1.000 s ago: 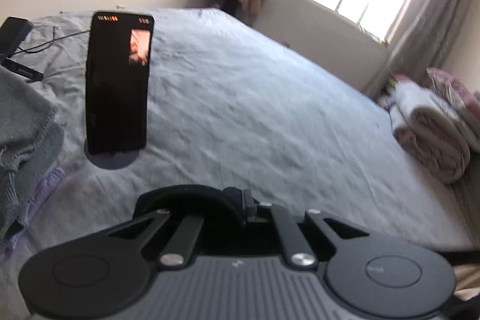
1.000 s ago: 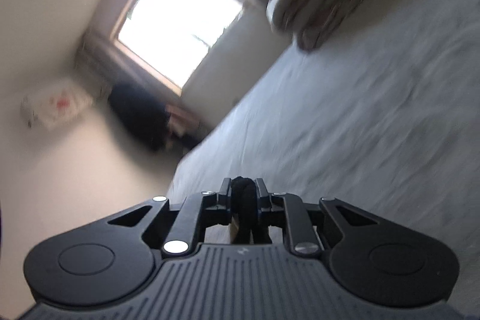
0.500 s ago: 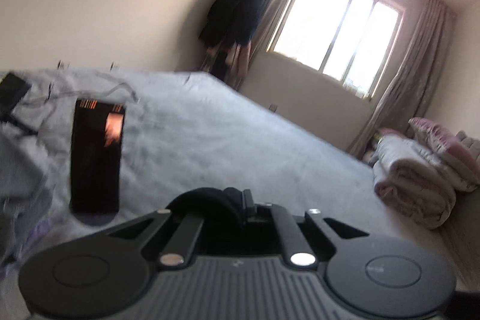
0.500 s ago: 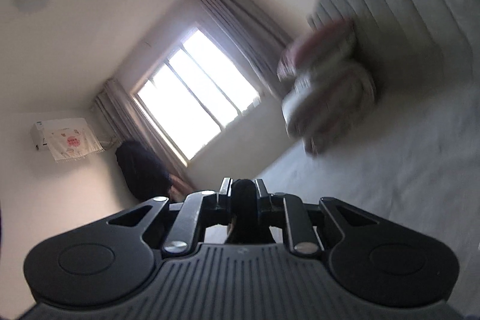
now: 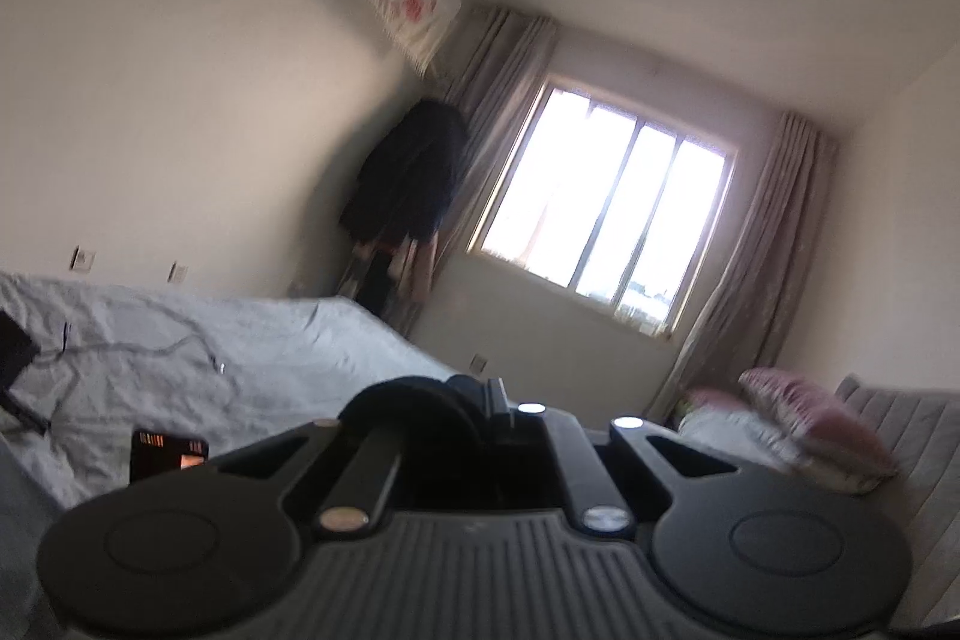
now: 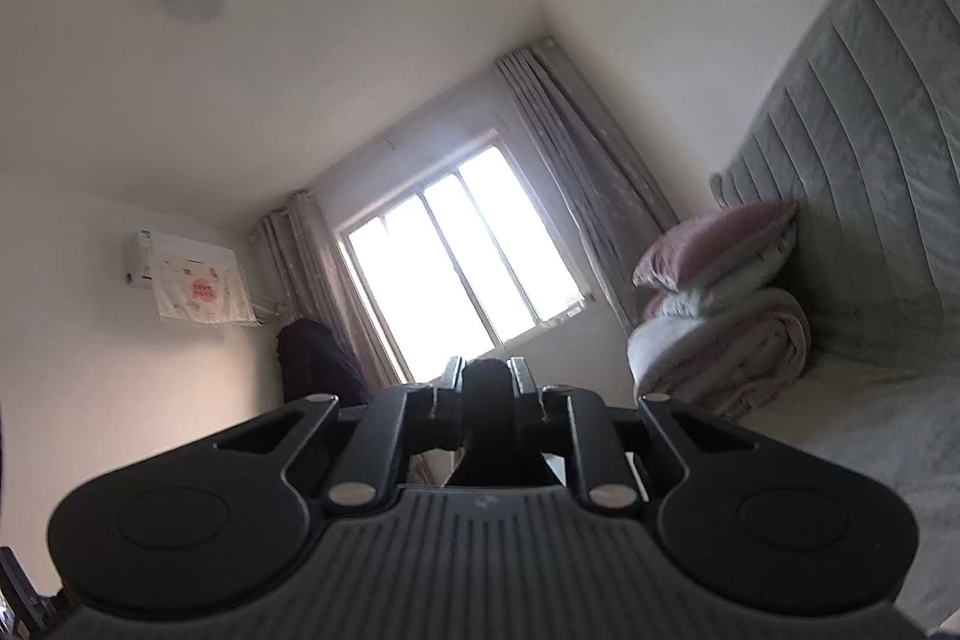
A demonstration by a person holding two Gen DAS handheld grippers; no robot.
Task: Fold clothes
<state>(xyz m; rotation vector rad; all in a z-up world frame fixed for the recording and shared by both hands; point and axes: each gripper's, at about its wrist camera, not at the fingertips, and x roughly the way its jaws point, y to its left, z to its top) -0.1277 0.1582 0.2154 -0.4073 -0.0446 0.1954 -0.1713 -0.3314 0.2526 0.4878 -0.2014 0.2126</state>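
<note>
Daylight from a window (image 5: 606,214) fills the bedroom; a grey bed (image 5: 270,340) is seen at 8 o'clock. Dark fabric (image 6: 489,400) is pinched in the right gripper (image 6: 487,376); the left gripper (image 5: 489,397) is closed on dark cloth (image 5: 414,400) (its extent is hidden)

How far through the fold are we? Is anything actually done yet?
Done: no folded garment shows in either view. In hand: the left gripper and the right gripper are each shut on a pinch of dark cloth. Both face the window rather than the bed, so the rest of the garment is out of sight. Left: probably laying it flat on the bed, then every fold.
</note>
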